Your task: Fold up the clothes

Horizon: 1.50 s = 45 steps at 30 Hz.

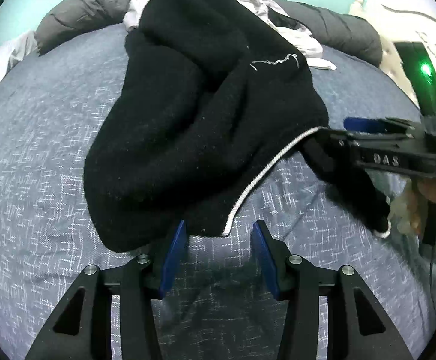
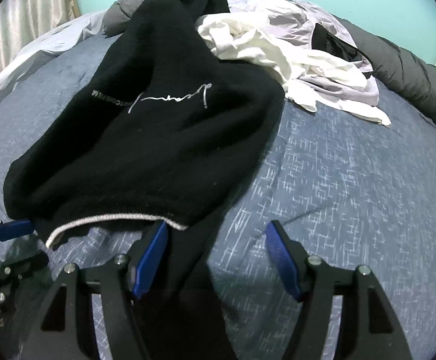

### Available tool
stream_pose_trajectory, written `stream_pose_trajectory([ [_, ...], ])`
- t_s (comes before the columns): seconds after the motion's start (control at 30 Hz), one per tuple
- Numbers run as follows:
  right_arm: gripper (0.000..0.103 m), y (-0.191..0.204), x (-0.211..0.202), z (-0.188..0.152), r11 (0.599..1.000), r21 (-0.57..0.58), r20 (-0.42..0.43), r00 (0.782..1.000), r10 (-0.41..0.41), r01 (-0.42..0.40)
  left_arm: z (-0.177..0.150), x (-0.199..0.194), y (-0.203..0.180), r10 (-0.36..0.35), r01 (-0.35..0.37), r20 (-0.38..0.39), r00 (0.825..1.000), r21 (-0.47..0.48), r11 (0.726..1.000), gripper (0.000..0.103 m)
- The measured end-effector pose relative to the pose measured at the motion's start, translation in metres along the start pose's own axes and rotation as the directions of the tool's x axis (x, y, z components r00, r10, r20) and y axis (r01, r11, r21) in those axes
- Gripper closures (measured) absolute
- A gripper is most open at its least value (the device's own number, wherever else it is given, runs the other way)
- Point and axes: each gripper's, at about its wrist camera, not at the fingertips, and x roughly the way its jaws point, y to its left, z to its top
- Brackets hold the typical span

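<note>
On the blue patterned bed (image 1: 53, 150) lies a crumpled black sweater (image 1: 194, 114), white-trimmed hem nearest both cameras. Left claw (image 1: 218, 237) is spread at that hem, gripping nothing. Right claw (image 2: 218, 237) is spread too, black fabric between its fingers. Behind sit pale clothes (image 2: 293, 51).

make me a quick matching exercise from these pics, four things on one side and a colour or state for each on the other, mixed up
Things:
1. sweater
2. bedspread
3. pile of light clothes
4. left gripper

Colours or states:
A. blue-grey with a pale crosshatch pattern
B. jaws open, at the garment's near edge
C. black, with white script and a pale trimmed hem
D. white and lilac, crumpled at the far side of the bed

Pairs: 1-C, 2-A, 3-D, 4-B
</note>
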Motion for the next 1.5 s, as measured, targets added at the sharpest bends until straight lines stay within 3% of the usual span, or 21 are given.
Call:
stream_pose_trajectory([
  [0.2, 0.043, -0.002, 0.000, -0.001, 0.999, 0.026, 0.009, 0.999, 0.039, -0.039, -0.001, 0.005, 0.010, -0.029, 0.029, -0.001, 1.000, -0.022, 0.999, 0.053],
  [0.47, 0.046, -0.002, 0.000, -0.001, 0.997, 0.032, 0.014, 0.998, 0.064, -0.064, 0.004, 0.011, 0.018, -0.025, 0.026, -0.011, 1.000, 0.004, 1.000, 0.054],
  [0.5, 0.048, -0.002, -0.001, -0.001, 0.997, 0.032, 0.018, 0.998, 0.067, -0.068, 0.005, 0.011, 0.020, -0.024, 0.024, -0.010, 1.000, 0.007, 1.000, 0.055],
  [0.57, 0.050, -0.002, -0.003, -0.001, 0.997, 0.032, 0.026, 0.997, 0.072, -0.073, 0.007, 0.010, 0.023, -0.021, 0.021, -0.009, 1.000, 0.013, 1.000, 0.073],
  [0.8, 0.052, -0.003, -0.012, 0.001, 0.996, 0.040, 0.061, 0.995, 0.074, -0.076, 0.017, 0.001, 0.039, -0.010, 0.009, 0.022, 1.000, 0.020, 1.000, 0.080],
  [0.87, 0.052, -0.005, -0.011, 0.002, 0.995, 0.056, 0.059, 0.995, 0.085, -0.088, 0.021, -0.006, 0.046, -0.005, 0.005, 0.048, 0.999, 0.007, 1.000, 0.089],
  [1.13, 0.054, -0.003, -0.006, 0.000, 0.994, 0.088, 0.089, 0.994, 0.062, -0.070, 0.023, -0.001, 0.033, 0.015, -0.016, 0.057, 0.998, 0.028, 0.999, 0.089],
  [1.27, 0.070, -0.008, -0.015, 0.004, 0.995, 0.086, 0.131, 0.991, 0.038, -0.050, 0.028, -0.002, 0.031, 0.013, -0.015, 0.081, 0.997, 0.030, 0.999, 0.089],
  [1.5, 0.068, -0.003, -0.015, -0.009, 0.995, 0.039, 0.088, 0.992, 0.091, -0.095, 0.020, -0.002, 0.029, 0.016, -0.019, 0.072, 0.997, 0.048, 0.999, 0.088],
])
